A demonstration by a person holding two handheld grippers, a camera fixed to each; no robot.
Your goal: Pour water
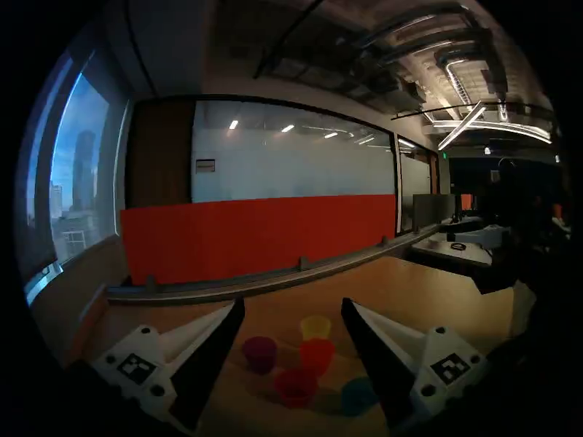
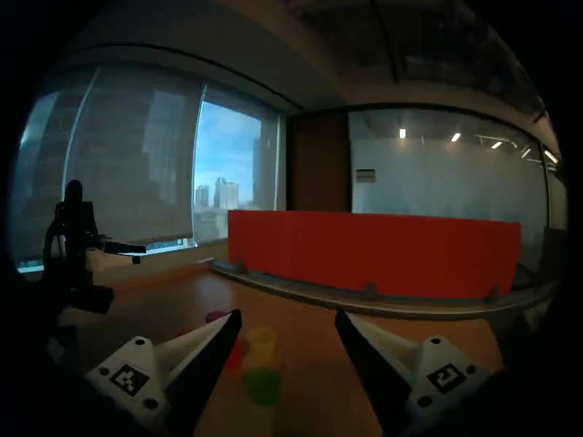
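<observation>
Office: red desk divider, glass partition wall.

Five small cups stand on one wooden table in the left gripper view: one yellow cup, one purple cup, one orange-red cup, one red cup and one teal cup. In the right gripper view four cups can be counted, among them one green cup. One red partition backs the table. The left gripper and the right gripper each have two fingers and two square markers.
</observation>
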